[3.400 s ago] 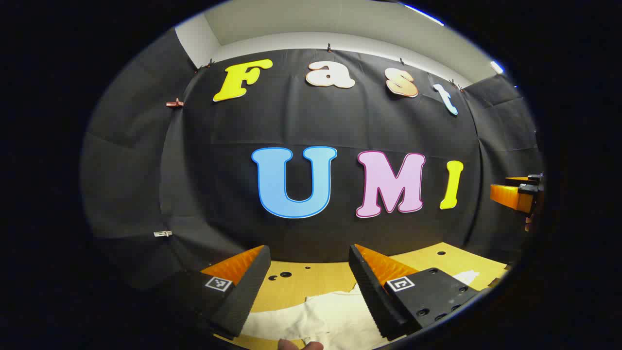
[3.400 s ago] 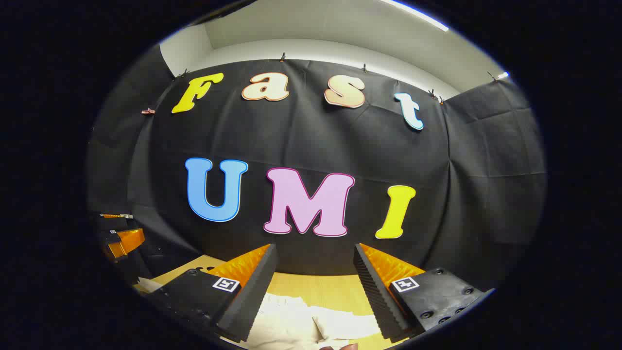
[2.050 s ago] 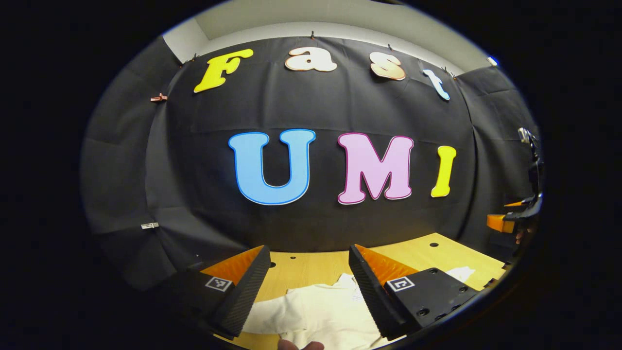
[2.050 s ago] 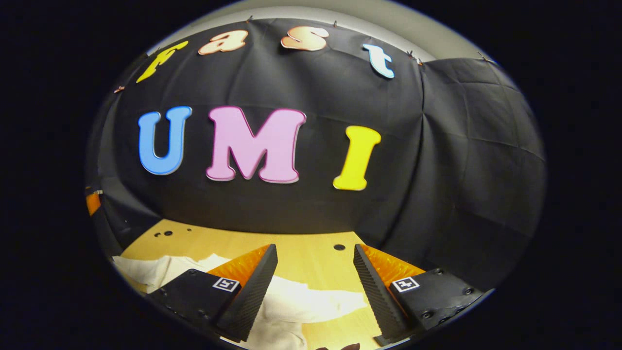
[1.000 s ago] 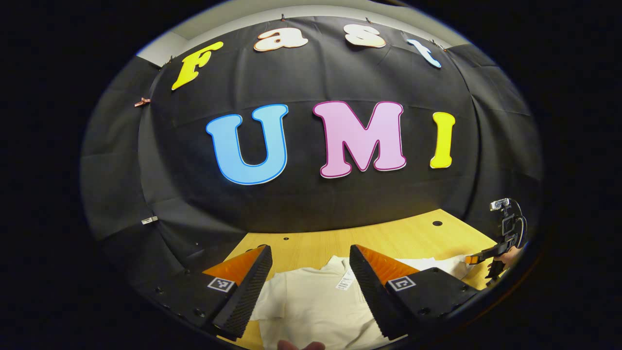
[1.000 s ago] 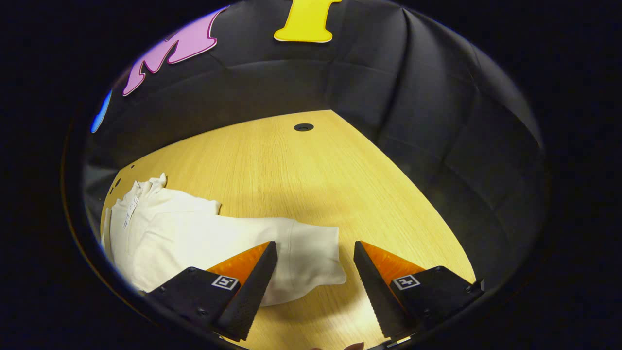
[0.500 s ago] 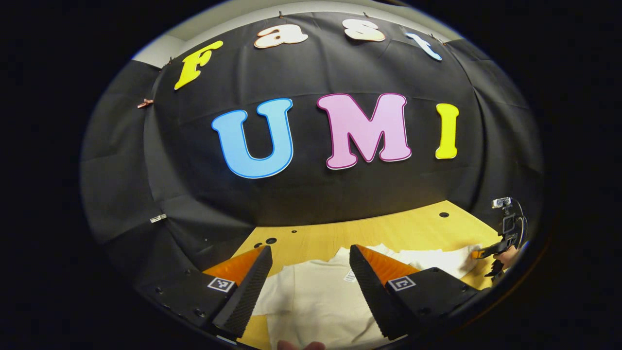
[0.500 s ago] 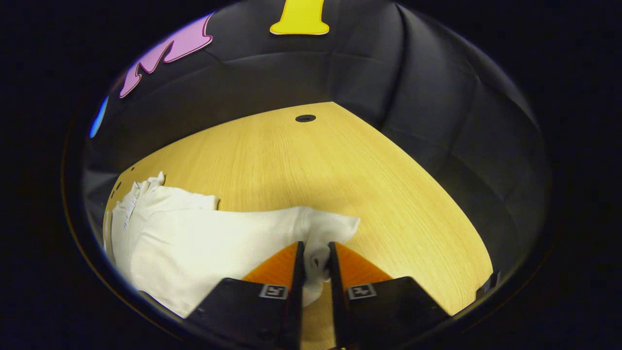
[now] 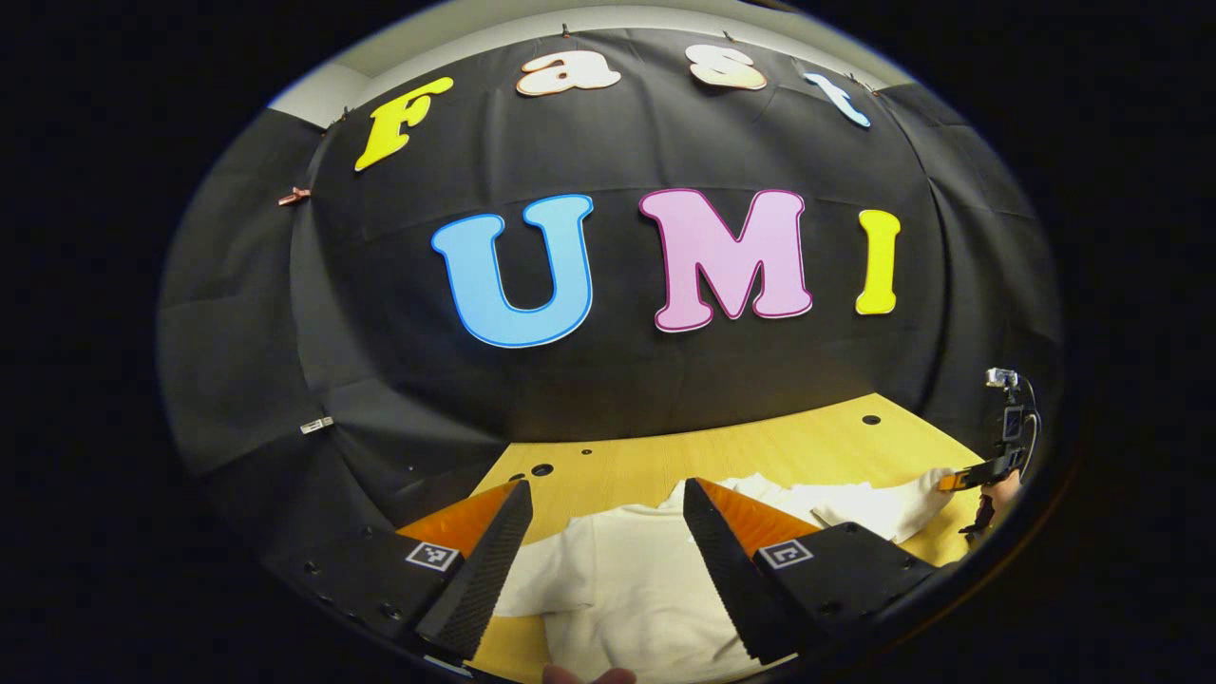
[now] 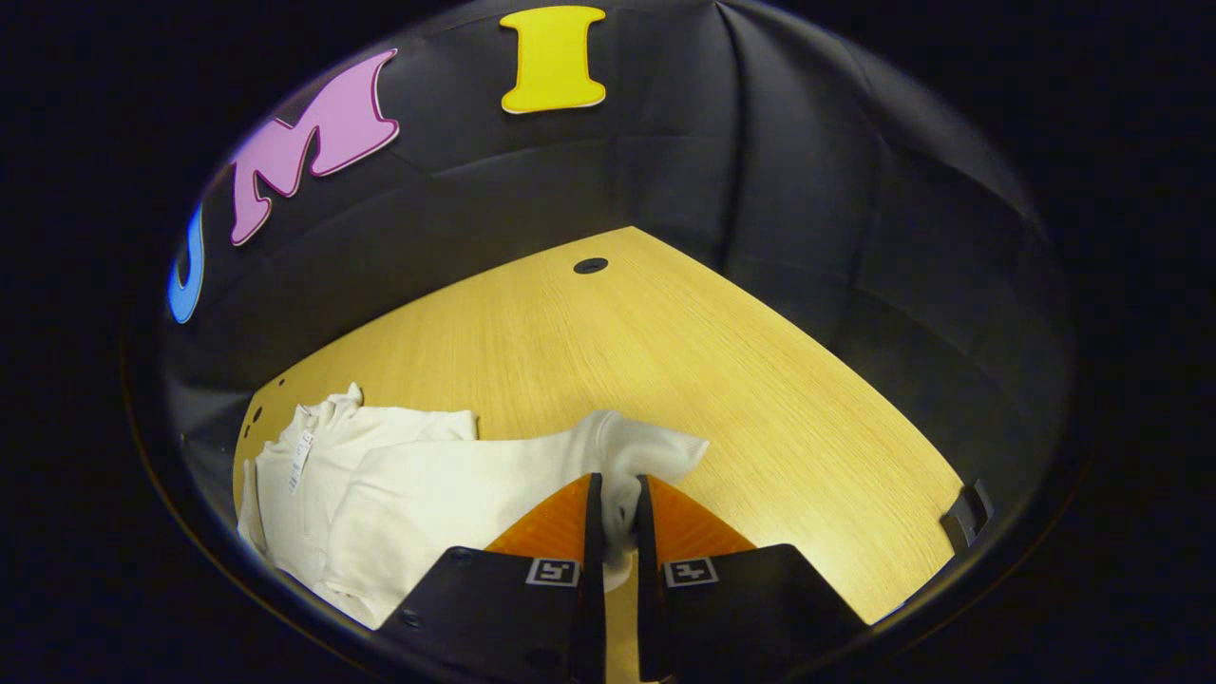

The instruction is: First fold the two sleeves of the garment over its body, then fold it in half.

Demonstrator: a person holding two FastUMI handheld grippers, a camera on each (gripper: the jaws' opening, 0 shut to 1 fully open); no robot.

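Right hand-held gripper [image 10: 615, 532]: pressed together on the cuff end of the right sleeve [image 10: 570, 465], cloth pinched between both fingers; a second ago the fingers stood spread over the flat sleeve, so the grasp is new.
Sleeve change: the cuff now bunches up off the counter [image 10: 665, 361] at the fingertips, where it lay flat before; judged, the first sleeve fold is beginning and nothing has yet been laid over the body.
Right gripper pose: tilted steeply down at the counter, fingers pointing toward 12 o'clock, the sleeve trailing off toward 9 o'clock to the shirt [image 10: 380, 475].
Left hand-held gripper [image 9: 598, 541]: fingers spread wide, pinching nothing, poised above the shirt body [image 9: 627, 579].
Left gripper pose: held nearly level, looking across the counter at the booth wall.
Shirt location: spread flat on the counter, collar end toward the wall; left sleeve [image 9: 541, 579] untouched, at 9 o'clock of the body.
Far right gripper [image 9: 959, 481]: seen at 3 o'clock in the left gripper view, holding the sleeve tip.
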